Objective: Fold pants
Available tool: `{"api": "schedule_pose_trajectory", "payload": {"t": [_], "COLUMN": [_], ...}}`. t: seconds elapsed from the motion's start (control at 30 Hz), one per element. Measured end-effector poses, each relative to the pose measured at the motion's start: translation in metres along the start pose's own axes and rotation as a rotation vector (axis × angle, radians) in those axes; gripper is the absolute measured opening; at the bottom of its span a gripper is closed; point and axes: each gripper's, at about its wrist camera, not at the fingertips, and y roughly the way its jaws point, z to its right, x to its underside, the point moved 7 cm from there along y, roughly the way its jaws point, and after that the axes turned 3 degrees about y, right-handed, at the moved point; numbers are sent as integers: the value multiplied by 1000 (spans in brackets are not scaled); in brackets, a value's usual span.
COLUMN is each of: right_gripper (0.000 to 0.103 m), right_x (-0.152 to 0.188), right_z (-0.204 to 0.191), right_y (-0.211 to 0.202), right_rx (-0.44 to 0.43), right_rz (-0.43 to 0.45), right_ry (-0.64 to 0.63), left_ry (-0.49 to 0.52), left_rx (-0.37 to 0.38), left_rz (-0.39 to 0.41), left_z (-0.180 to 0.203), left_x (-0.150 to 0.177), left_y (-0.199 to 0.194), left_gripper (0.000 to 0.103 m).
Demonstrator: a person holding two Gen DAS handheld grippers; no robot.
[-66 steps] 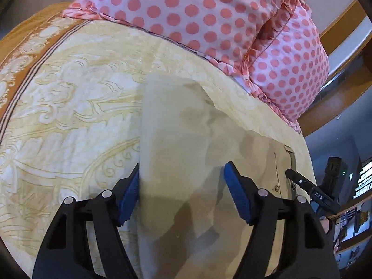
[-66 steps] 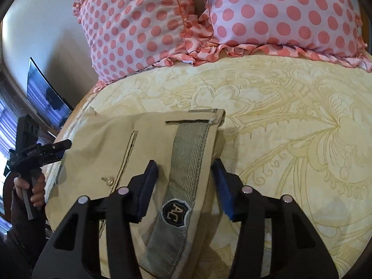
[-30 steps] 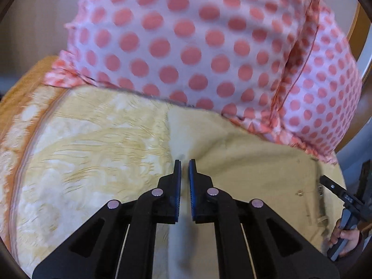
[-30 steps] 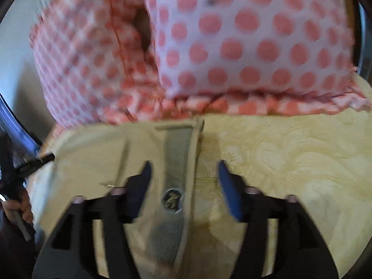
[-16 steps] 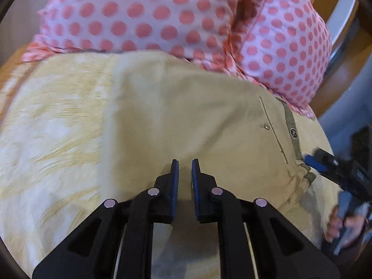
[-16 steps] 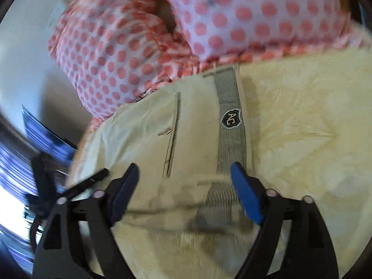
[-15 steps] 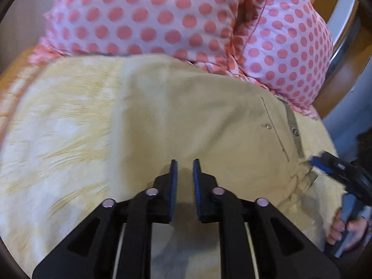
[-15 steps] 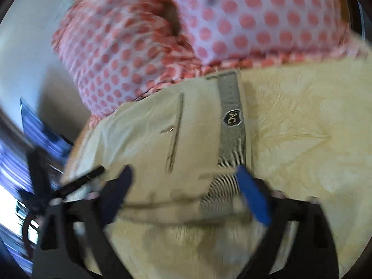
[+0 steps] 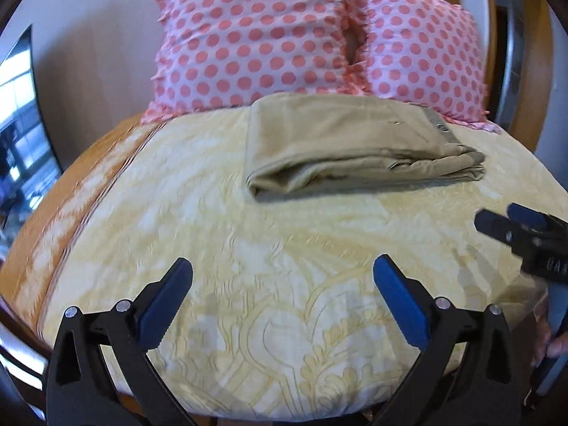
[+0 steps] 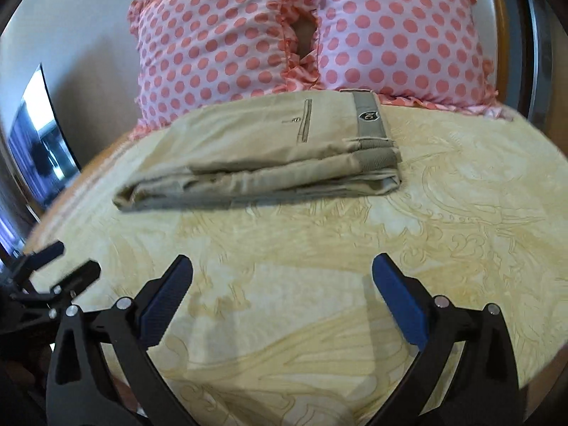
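The khaki pants (image 9: 340, 142) lie folded in a flat stack on the yellow patterned bedspread (image 9: 248, 248), just in front of the pillows. They also show in the right wrist view (image 10: 269, 149), with the grey waistband and badge (image 10: 369, 117) on the right end. My left gripper (image 9: 282, 269) is open and empty, well back from the pants over the bedspread. My right gripper (image 10: 282, 266) is open and empty, also back from the pants. The right gripper also shows at the right edge of the left wrist view (image 9: 518, 227), and the left gripper at the left edge of the right wrist view (image 10: 60, 266).
Two pink polka-dot pillows (image 9: 255, 35) (image 10: 390, 25) stand against the wall behind the pants. A wooden headboard frame (image 9: 532, 71) is at the right. The bed's orange border (image 9: 88, 184) and left edge drop away beside a dark screen (image 9: 21, 124).
Both grippers have pulled back from the pants toward the near side of the bed. The left gripper, shut before, has opened. The pants now lie alone as a folded stack.
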Motion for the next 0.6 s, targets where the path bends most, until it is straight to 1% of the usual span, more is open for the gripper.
{"api": "schedule_pose_trajectory", "payload": {"t": [0.07,0.17,0.23,0.3,0.43,0.6], "right_gripper": [101,101,101,101,101,101], "right_x": [5,11,16,20,25,26], "right_z": [-3,-4,-6,-9,-8,-7], "right_y": [2,4,5,4,-1,-2], "right_rx": [24,36,74,119,148,154], "right_rz": [-1,-5,6,32,85,99], "right_ry": [-25,-31,-56,-86,-48,-45], "left_ry": [-4,-3,-24,-23,-28,-29], "left_rx": [-9,-19,-9,-10,-20,-24], "left_rz": [-14,-38,-27,-17,24,37], "left_z": [1,2,0,0,1,0], "left_x": [6,14,19,20,23,24], "left_y": [5,10,9,8,6,5], "left_gripper": [102,102,102,102,102,102]}}
